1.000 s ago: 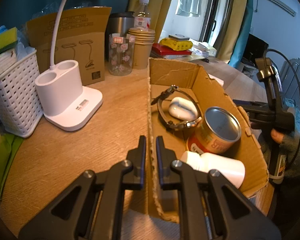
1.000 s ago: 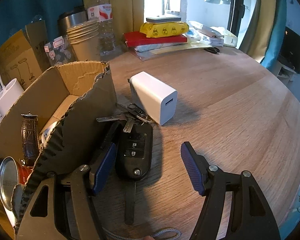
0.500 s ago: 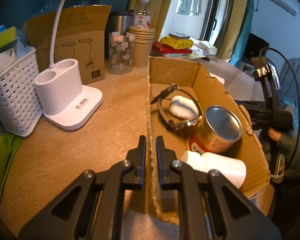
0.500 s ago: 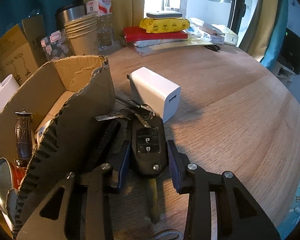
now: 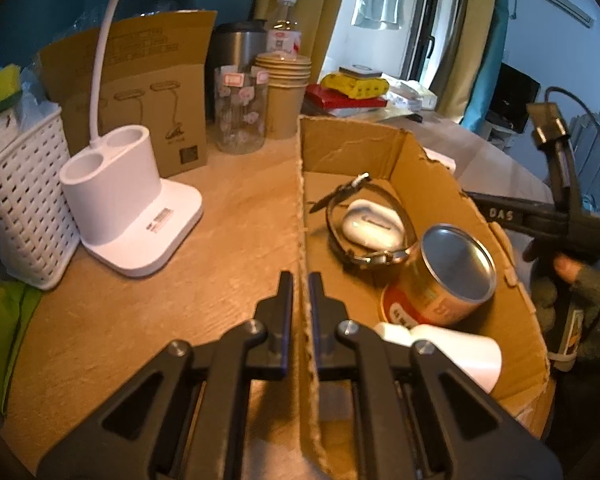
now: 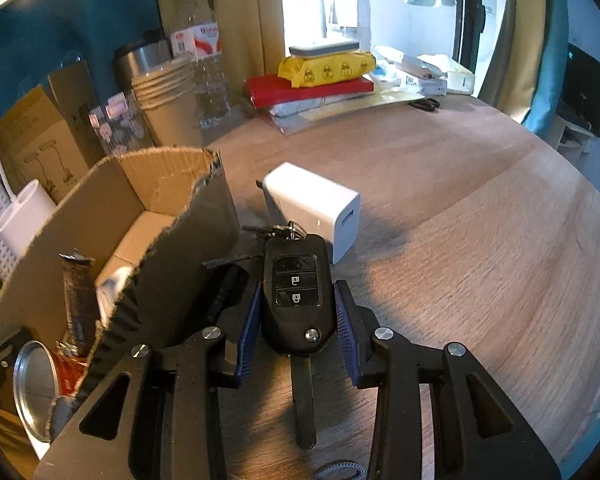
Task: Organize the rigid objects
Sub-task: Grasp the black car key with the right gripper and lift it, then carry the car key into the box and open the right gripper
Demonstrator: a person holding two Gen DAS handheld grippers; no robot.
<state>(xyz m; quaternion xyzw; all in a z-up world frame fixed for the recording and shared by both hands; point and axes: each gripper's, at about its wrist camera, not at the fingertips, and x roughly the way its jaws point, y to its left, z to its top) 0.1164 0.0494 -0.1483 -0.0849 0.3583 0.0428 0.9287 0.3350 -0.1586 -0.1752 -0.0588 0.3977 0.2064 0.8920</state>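
Observation:
An open cardboard box (image 5: 432,184) lies on the wooden table and holds a wristwatch (image 5: 364,240), a white earbud case (image 5: 372,222), a tin can (image 5: 448,276) and a white bottle (image 5: 452,352). My left gripper (image 5: 300,280) is shut on the box's left wall. Just right of the box (image 6: 172,248), my right gripper (image 6: 297,300) is shut on a black car key (image 6: 294,276), its blue pads pressing both sides of the fob. The key's blade points back toward the camera. A white charger (image 6: 312,204) stands right behind the key.
Left of the box are a white lamp base (image 5: 128,216), a white basket (image 5: 20,208), a glass jar (image 5: 240,116) and stacked paper cups (image 5: 286,92). Packets (image 6: 324,76) and scissors (image 6: 424,104) lie at the table's far side. A hand (image 5: 568,276) holds the right gripper beside the box.
The right gripper's jaws went from wide apart to closed on the car key's fob, and the key now sits straighter between them. The left gripper kept its grip on the box wall.

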